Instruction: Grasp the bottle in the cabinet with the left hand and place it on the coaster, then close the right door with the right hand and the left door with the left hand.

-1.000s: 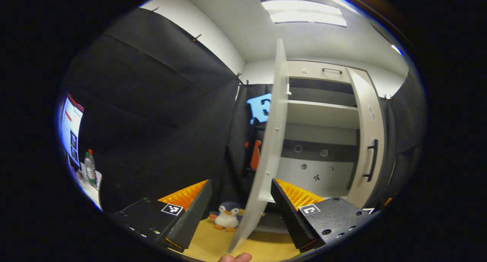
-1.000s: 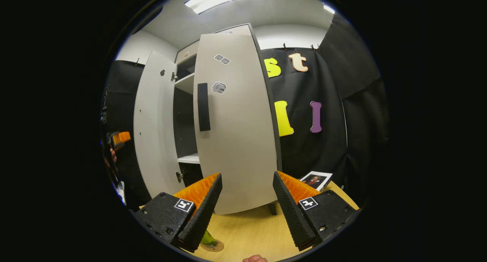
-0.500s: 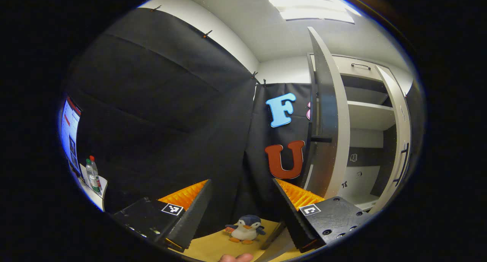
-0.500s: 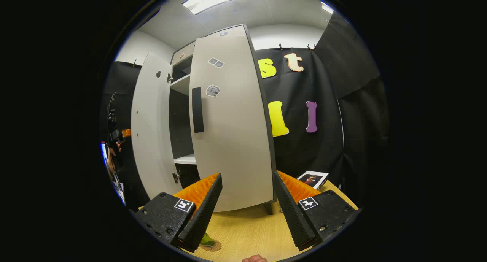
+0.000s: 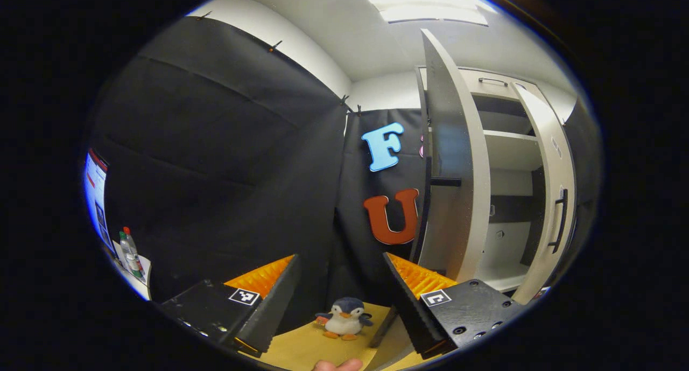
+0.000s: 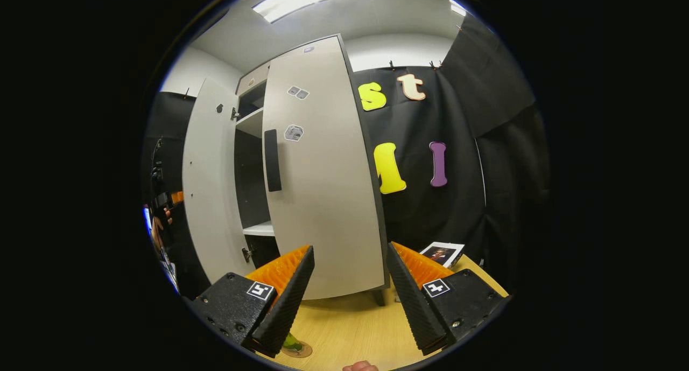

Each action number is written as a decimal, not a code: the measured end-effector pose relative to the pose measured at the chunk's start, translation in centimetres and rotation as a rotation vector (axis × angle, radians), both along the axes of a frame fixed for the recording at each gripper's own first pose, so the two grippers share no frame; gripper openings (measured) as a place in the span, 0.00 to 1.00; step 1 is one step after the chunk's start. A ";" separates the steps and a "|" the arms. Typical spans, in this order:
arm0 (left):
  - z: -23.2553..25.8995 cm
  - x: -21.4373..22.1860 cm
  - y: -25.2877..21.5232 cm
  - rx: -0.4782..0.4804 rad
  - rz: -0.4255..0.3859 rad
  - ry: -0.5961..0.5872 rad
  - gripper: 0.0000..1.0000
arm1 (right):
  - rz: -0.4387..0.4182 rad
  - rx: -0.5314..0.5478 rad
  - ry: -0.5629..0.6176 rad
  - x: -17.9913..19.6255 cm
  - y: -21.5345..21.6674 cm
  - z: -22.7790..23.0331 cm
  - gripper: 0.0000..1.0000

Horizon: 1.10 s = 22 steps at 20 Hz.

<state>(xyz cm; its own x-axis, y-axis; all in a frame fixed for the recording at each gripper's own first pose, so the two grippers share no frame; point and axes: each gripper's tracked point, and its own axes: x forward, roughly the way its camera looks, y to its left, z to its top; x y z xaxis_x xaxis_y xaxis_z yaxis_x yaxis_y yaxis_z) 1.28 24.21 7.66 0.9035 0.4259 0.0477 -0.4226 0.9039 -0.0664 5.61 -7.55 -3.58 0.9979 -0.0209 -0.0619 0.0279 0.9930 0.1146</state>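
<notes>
The cabinet (image 6: 253,83) stands on the counter (image 6: 350,322), right door (image 6: 323,172) nearly shut, left door (image 6: 207,182) swung wide. Left gripper (image 5: 339,290) hovers by the left door's outer face, jaws spread, holding nothing. Right gripper (image 6: 350,285), jaws spread too, faces the right door. The bottle (image 6: 291,342) sits on its coaster (image 6: 301,351), beside a penguin toy (image 5: 344,318).

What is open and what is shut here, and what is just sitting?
left door: open, swung well out.
right door: partly open.
left gripper: open, holding nothing.
right gripper: open, holding nothing.
coaster: flat on the table, green thing standing on it.
toy penguin: upright on the table.
</notes>
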 end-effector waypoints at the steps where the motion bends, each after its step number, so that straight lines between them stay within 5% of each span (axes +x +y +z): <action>1: 0.0 0.2 -0.9 -0.007 -0.022 0.001 0.93 | 0.005 0.001 -0.001 0.2 0.1 0.1 0.82; 10: -0.6 3.2 -11.1 0.016 -0.323 -0.007 0.93 | -0.035 -0.018 -0.012 -0.7 -1.5 1.1 0.82; 22: -2.2 2.3 -15.9 0.001 -0.411 -0.011 0.99 | -0.065 -0.036 -0.023 -2.2 -0.4 2.0 0.82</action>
<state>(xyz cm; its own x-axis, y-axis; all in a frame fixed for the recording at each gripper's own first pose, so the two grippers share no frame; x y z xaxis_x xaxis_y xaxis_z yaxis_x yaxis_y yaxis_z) 3.58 8.31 5.44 0.9979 0.0294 0.0584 -0.0255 0.9974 -0.0676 3.46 -7.99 -1.62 0.9954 -0.0880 -0.0373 0.0907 0.9926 0.0806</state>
